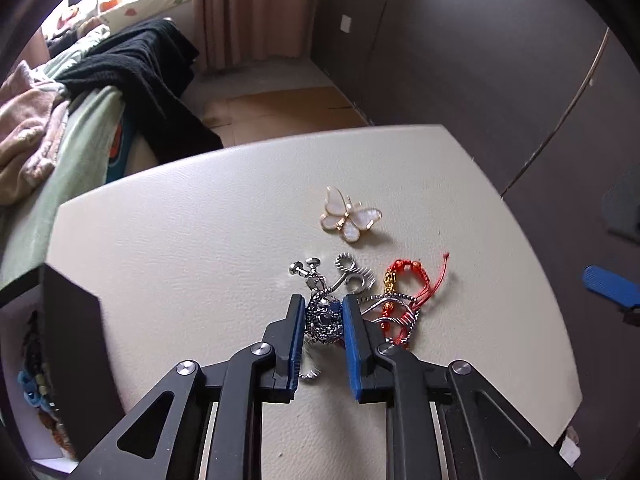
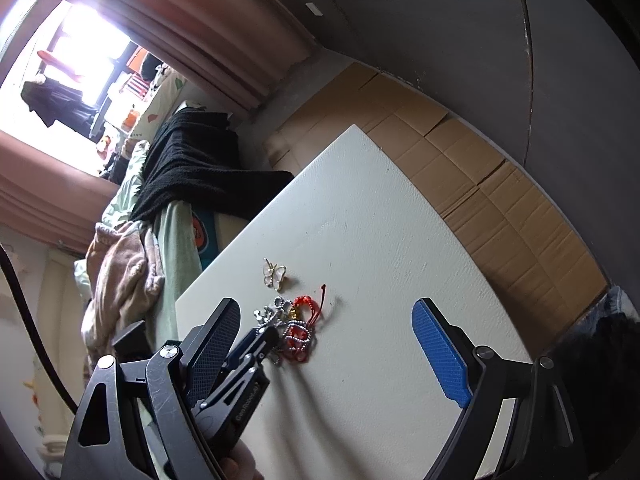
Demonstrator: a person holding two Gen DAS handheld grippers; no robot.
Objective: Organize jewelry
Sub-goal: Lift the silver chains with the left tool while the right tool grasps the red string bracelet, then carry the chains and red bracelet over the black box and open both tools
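We see a cream, leather-textured table top (image 1: 180, 248) with a small heap of jewelry lying loose on it. The left gripper (image 1: 320, 316) points steeply down, its blue pads pinching a coiled silver bead chain (image 1: 322, 320) at the heap's near edge; the pads look pressed onto the coil.

From the chain, a silver ring-like piece (image 1: 354, 276) lies at about one o'clock, touching the tangle. A red woven cord bracelet (image 1: 404, 280) with gold beads sits at two to three o'clock, and silver strands cross it. A white butterfly brooch (image 1: 348, 214) with a gold rim rests apart at twelve o'clock.

The right gripper (image 2: 328, 344) hovers off to the side, its claw spread wide and holding nothing. A dark box (image 1: 68, 340) stands at the table's nine o'clock edge.

We judge the chain light, limp and slippery: it will sag and may drag the interlaced bracelet along when lifted. Pinching the dense middle of the coil, as here, seems safest. The brooch looks stiff and possibly fragile, best taken across its body, not a wing tip. The cord bracelet is soft and forgiving anywhere.
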